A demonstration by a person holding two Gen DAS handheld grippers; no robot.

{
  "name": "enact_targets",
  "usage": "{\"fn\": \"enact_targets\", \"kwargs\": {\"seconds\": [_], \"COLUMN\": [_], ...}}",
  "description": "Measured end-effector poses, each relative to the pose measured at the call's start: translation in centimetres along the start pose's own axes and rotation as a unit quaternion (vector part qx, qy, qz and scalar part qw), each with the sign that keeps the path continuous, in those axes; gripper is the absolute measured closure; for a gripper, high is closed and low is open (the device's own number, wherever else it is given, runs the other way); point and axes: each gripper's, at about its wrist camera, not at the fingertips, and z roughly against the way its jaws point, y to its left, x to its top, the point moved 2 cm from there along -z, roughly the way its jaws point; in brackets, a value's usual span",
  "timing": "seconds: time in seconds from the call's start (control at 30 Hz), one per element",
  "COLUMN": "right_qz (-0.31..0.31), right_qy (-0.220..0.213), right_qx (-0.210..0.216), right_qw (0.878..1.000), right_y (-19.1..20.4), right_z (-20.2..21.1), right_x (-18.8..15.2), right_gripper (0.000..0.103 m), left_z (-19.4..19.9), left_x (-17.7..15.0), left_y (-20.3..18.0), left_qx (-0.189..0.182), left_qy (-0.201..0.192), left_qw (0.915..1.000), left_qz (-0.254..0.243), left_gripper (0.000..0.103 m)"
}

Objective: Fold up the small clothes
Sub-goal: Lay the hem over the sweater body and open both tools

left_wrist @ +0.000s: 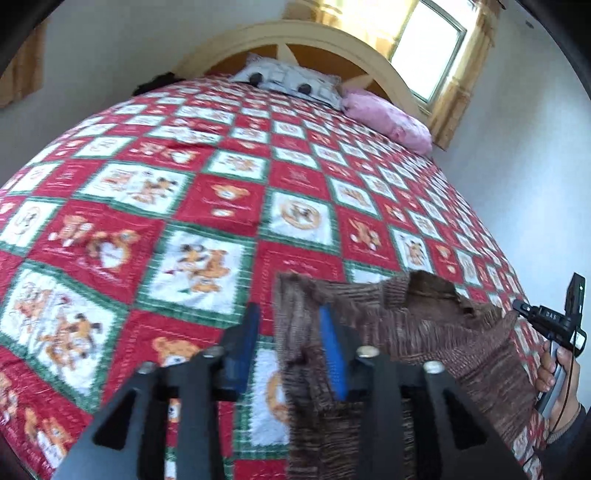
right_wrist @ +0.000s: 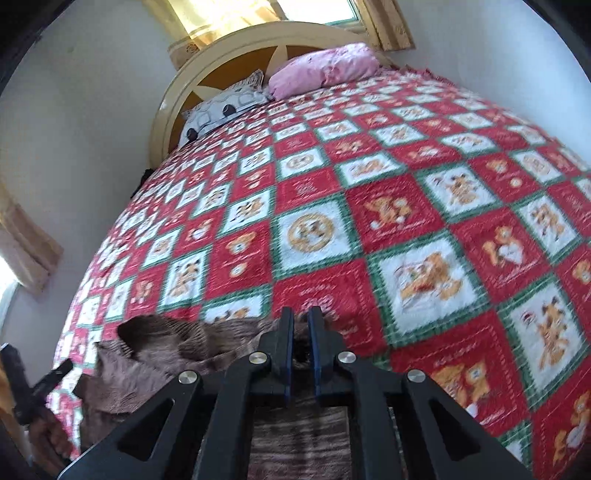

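We are looking down the bed, and the brown knitted garment [left_wrist: 424, 332] is lying on the red, white and green quilt [left_wrist: 221, 206] at the near edge, down around five o'clock in the left wrist view and seven o'clock in the right one. We are judging it soft, floppy and light, a ribbed knit that is going to sag and stretch, not slippery and not fragile. The best hold, we are thinking, is along the top edge near the two corners, so it hangs flat.

The left gripper [left_wrist: 291, 347] is standing partly open, the knit's edge draping over its right-hand blue finger [left_wrist: 332, 354], and the pads are not pinching it. The right gripper [right_wrist: 301, 347] is nearly closed, a narrow slot showing, with brown fabric lying in and beneath that slot; whether the pads are truly pressing on it we cannot tell.

At three o'clock in the left view we are catching the person's hand [left_wrist: 554, 376] on the other handle. Pillows, a grey one [left_wrist: 291, 83] and a pink one [left_wrist: 388, 122], are sitting at twelve o'clock against the headboard [left_wrist: 295, 35].
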Motion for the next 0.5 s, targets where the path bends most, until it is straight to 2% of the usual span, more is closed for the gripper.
{"fn": "enact_targets", "kwargs": {"seconds": [0.07, 0.1, 0.13, 0.2, 0.27, 0.33, 0.4, 0.43, 0.5], "right_qz": [0.006, 0.013, 0.021, 0.041, 0.063, 0.094, 0.147, 0.183, 0.226], "right_qy": [-0.004, -0.006, -0.010, -0.013, 0.005, 0.050, 0.107, 0.134, 0.152], "right_qx": [0.001, 0.006, 0.007, 0.006, 0.012, 0.015, -0.011, -0.031, -0.063], "right_qw": [1.000, 1.000, 1.000, 0.999, 0.998, 0.994, 0.983, 0.973, 0.960], "right_y": [0.0, 0.1, 0.3, 0.9, 1.8, 3.1, 4.7, 5.6, 6.6], "right_z": [0.7, 1.2, 1.7, 3.0, 3.7, 3.5, 2.3, 1.6, 0.4], "right_x": [-0.2, -0.5, -0.7, -1.3, -2.2, -3.8, -6.0, -7.4, -8.8], "right_gripper": [0.078, 0.066, 0.058, 0.058, 0.058, 0.058, 0.058, 0.058, 0.058], "left_z": [0.9, 1.5, 2.0, 3.2, 3.6, 2.8, 1.9, 1.5, 0.5], "left_x": [-0.4, -0.8, -1.1, -2.4, -3.7, -5.5, -6.7, -6.9, -6.5], "left_y": [-0.2, -0.6, -1.0, -1.9, -2.9, -4.4, -5.5, -5.9, -6.0], "left_qx": [0.002, 0.017, 0.024, 0.017, 0.016, 0.039, 0.081, 0.100, 0.104], "left_qy": [-0.008, -0.008, -0.009, -0.005, 0.013, 0.047, 0.046, 0.039, 0.040], "left_qw": [0.9997, 0.9984, 0.9969, 0.9919, 0.9854, 0.9700, 0.9520, 0.9453, 0.9452], "left_qz": [-0.022, -0.052, -0.074, -0.126, -0.169, -0.235, -0.292, -0.308, -0.307], "left_gripper": [0.051, 0.042, 0.036, 0.032, 0.022, 0.019, 0.019, 0.019, 0.019]}}
